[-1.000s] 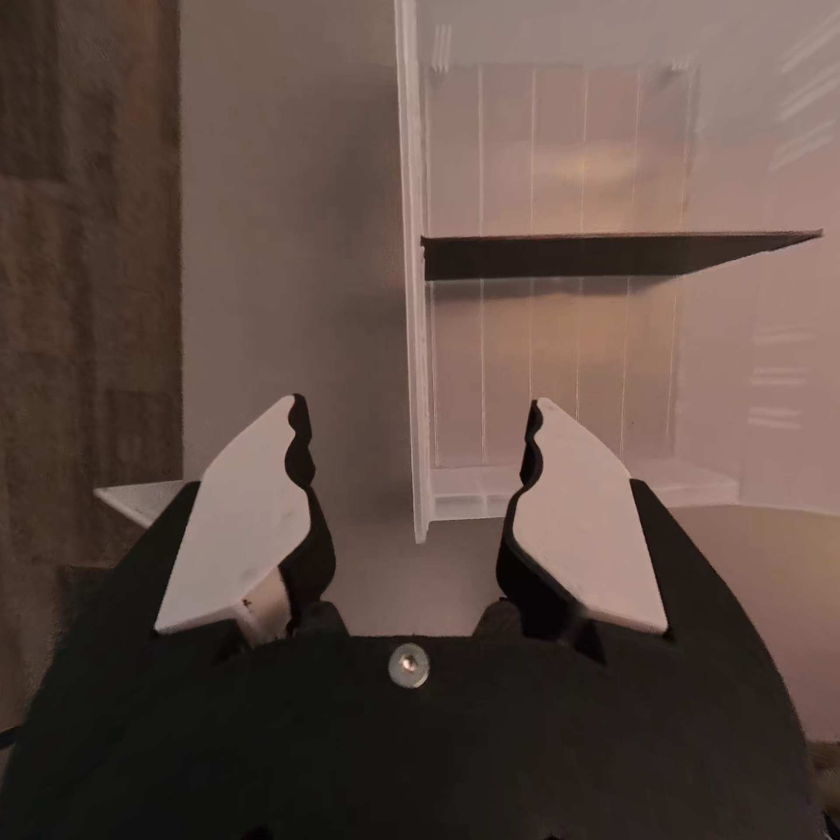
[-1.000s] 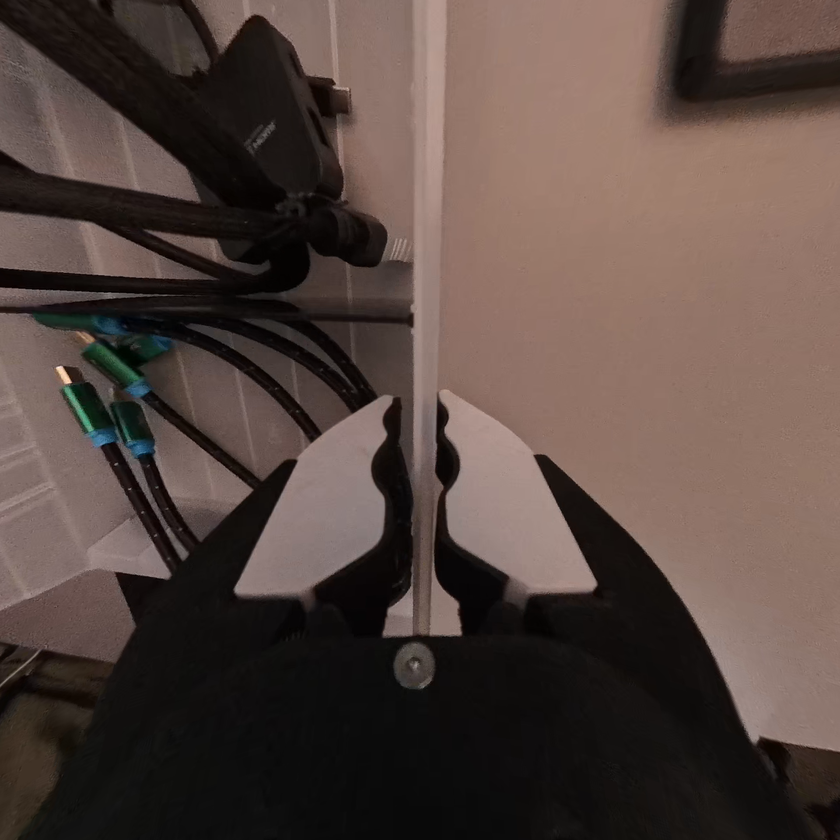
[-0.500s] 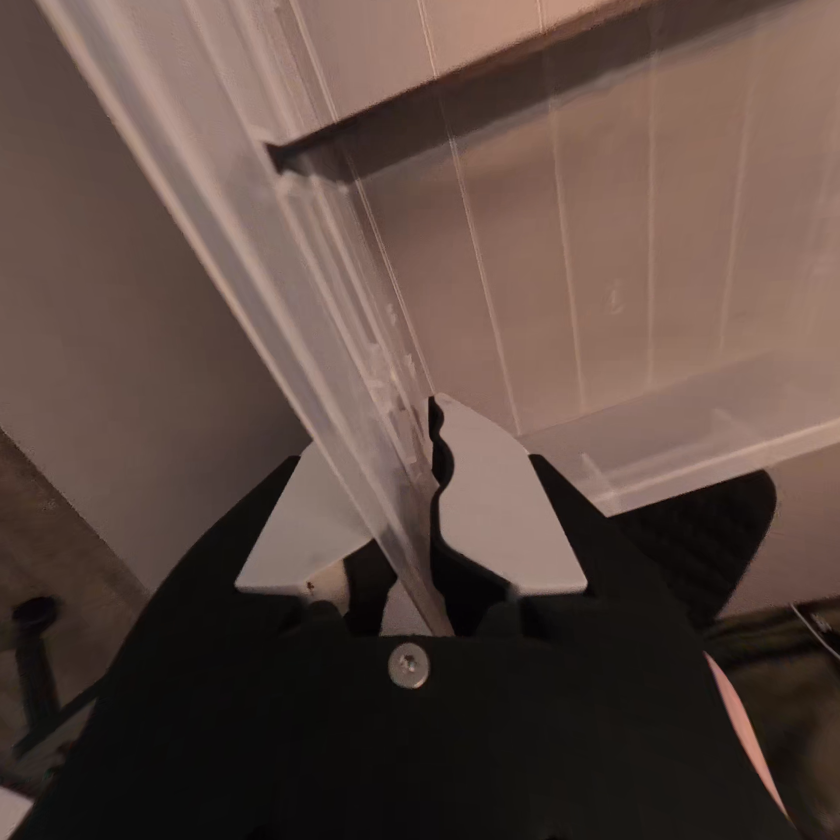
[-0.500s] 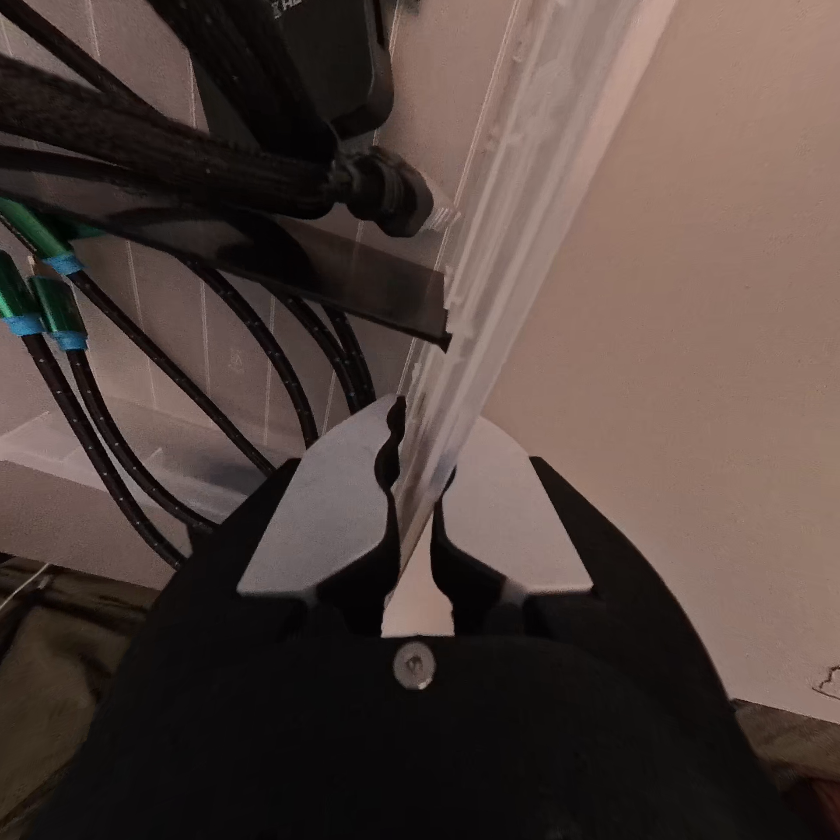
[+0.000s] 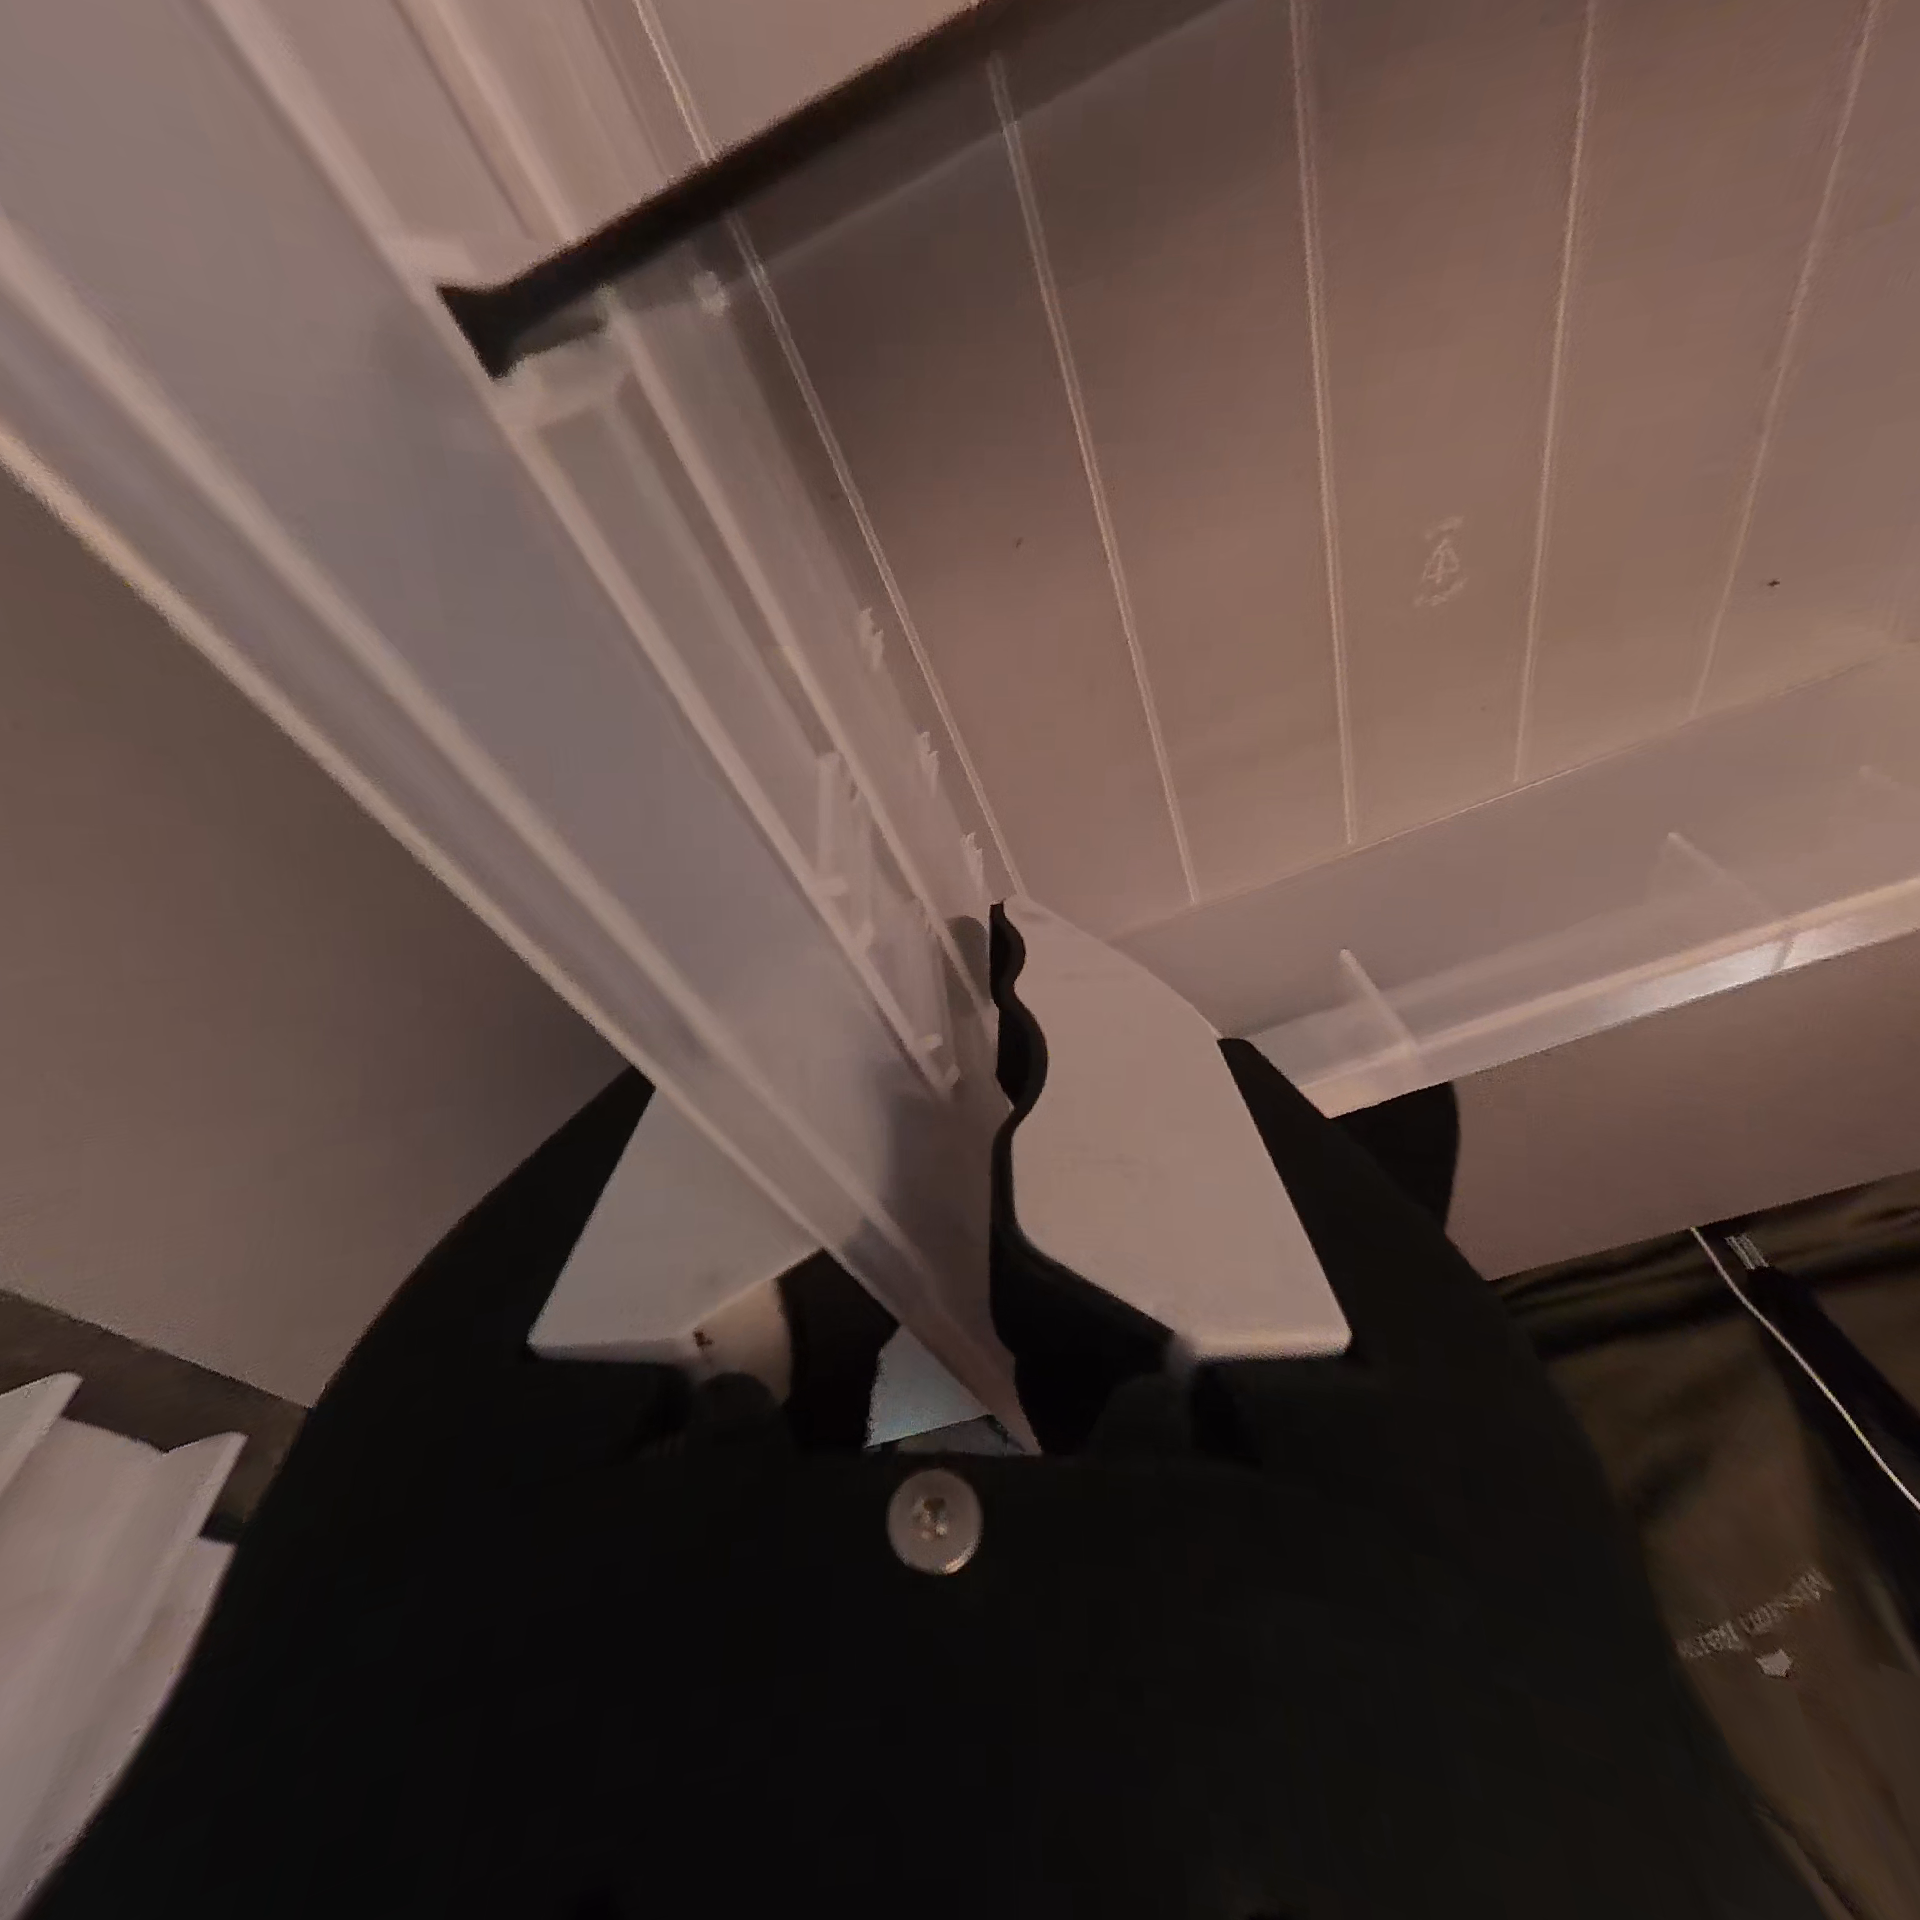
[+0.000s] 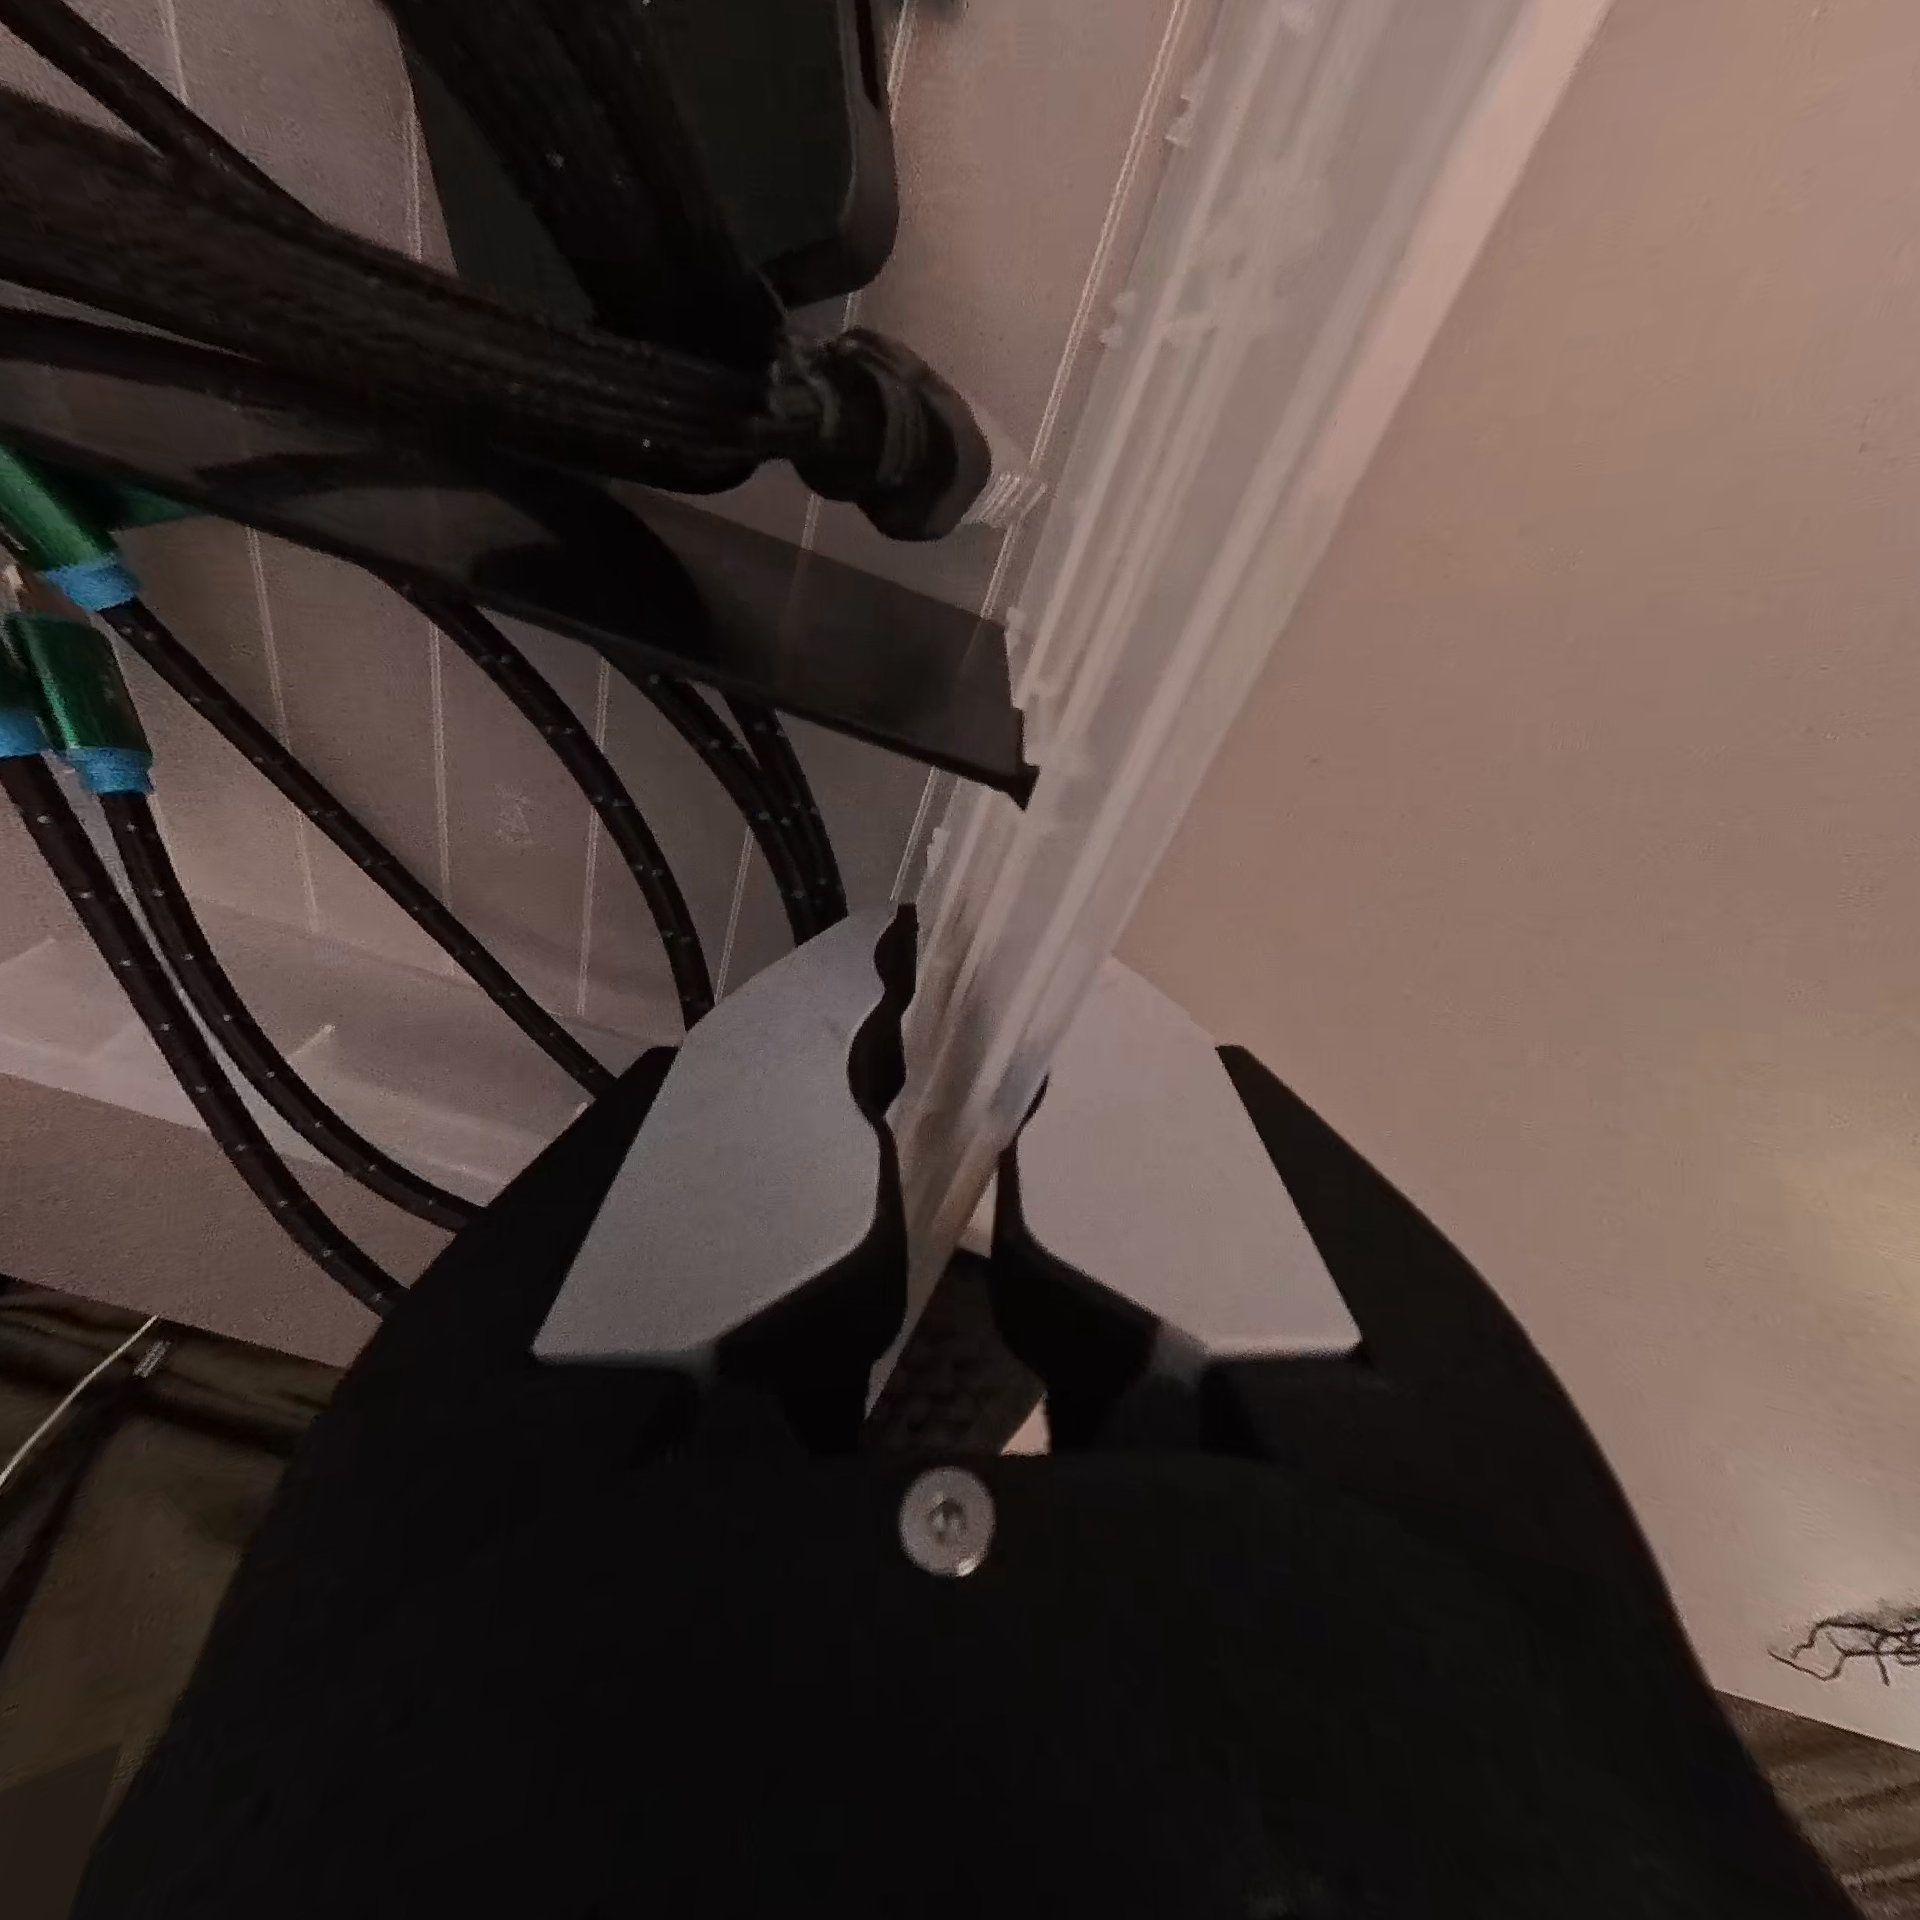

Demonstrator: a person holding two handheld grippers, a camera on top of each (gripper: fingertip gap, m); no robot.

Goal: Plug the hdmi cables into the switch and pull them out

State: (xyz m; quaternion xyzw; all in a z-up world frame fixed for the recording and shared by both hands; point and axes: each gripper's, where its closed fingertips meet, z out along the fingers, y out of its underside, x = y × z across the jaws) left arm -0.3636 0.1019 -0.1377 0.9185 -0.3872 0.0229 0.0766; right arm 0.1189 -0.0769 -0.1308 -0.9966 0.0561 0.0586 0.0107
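Note:
A clear plastic bin (image 5: 727, 831) is tilted and held from both sides. My left gripper (image 5: 971, 935) is shut on the bin's left wall; one finger shows only through the plastic. My right gripper (image 6: 987, 956) is shut on the bin's right wall (image 6: 1143, 520). In the right wrist view the black HDMI switch (image 6: 727, 135) lies inside the bin at the top. Thick black braided HDMI cables (image 6: 416, 364) run to it, and one black plug (image 6: 894, 447) points at the wall. Thinner cables with green ends (image 6: 73, 686) hang at the left.
A dark divider strip crosses the bin (image 6: 831, 665) and also shows in the left wrist view (image 5: 644, 239). A pale wall (image 6: 1558, 831) stands behind. Dark fabric (image 5: 1714, 1455) lies below at the right, and a white object (image 5: 83, 1507) at the lower left.
My left gripper was open and apart from the bin; it has shut on the left wall. The bin has tilted in both views, with the right gripper still shut on its right wall.

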